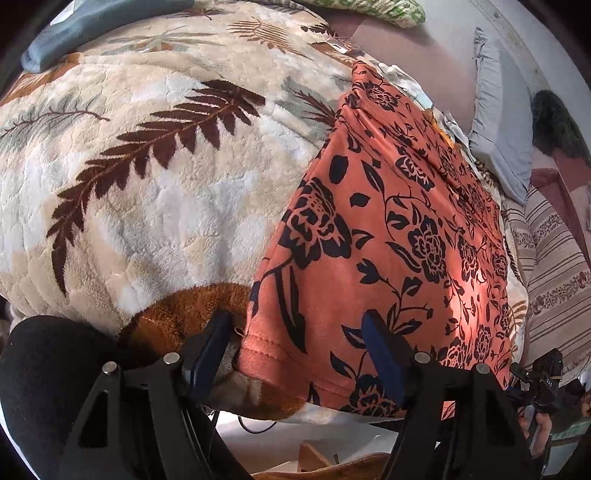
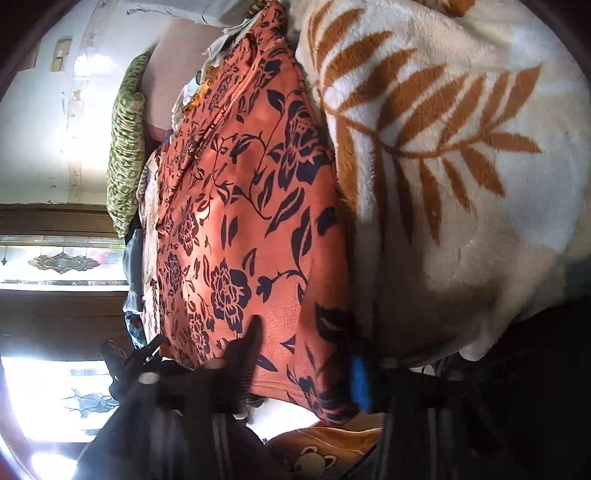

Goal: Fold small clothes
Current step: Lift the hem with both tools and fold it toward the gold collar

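An orange garment with black flowers lies flat on a plush leaf-print blanket. My left gripper hangs over the garment's near hem corner. Its jaws stand wide open, one finger off the cloth on the blanket, the other over the cloth, neither pressing. In the right wrist view the same garment runs away from me. My right gripper straddles its near edge, jaws open, and the blue pad is beside the cloth. The blanket lies to the right.
A green patterned pillow and a grey pillow lie at the far end, with a striped cushion beside them. A blue-grey cloth sits at the top left. Light floor and an orange printed cloth show below the bed edge.
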{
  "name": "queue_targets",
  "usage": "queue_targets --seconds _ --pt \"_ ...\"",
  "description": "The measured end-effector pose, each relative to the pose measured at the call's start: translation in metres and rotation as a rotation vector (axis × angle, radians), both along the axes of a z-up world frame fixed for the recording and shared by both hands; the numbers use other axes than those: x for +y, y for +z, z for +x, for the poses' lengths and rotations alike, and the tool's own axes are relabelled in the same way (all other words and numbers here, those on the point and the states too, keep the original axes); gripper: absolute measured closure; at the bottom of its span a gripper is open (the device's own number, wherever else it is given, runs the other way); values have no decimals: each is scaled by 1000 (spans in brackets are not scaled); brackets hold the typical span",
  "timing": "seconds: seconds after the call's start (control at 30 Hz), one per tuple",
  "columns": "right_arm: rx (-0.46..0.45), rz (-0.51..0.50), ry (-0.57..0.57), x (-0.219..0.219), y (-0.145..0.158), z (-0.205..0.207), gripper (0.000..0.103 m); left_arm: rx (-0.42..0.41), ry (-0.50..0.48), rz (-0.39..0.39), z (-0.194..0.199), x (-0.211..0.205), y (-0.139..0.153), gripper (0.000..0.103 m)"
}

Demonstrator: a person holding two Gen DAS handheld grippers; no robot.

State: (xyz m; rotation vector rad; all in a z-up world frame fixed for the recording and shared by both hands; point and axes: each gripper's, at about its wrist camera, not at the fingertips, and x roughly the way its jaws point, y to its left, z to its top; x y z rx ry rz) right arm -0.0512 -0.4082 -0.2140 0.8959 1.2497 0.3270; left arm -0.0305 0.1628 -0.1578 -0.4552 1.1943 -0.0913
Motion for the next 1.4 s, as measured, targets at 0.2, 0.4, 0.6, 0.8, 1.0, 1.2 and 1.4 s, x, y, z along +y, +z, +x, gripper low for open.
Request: queue_targets --seconds 0.2,0.4,0.6,0.8,1.0,1.2,1.4 --pt "-23 0 33 6 0 12 81 3 -55 47 7 -3 3 95" --pt "7 -22 47 5 -6 17 78 2 -32 27 5 3 -3 95" --pt "-32 -19 36 4 -2 10 83 -29 -21 23 1 2 4 95" --pt "-105 73 4 -4 13 0 89 -125 8 0 -2 6 26 95" --pt "-178 145 -22 -6 30 -1 89 -214 -11 -1 3 3 53 95" --pt "-228 171 -33 -9 42 4 89 -259 -25 -3 8 -1 67 95" --pt "-248 182 -35 -11 46 7 89 -293 -37 3 13 -5 78 95"
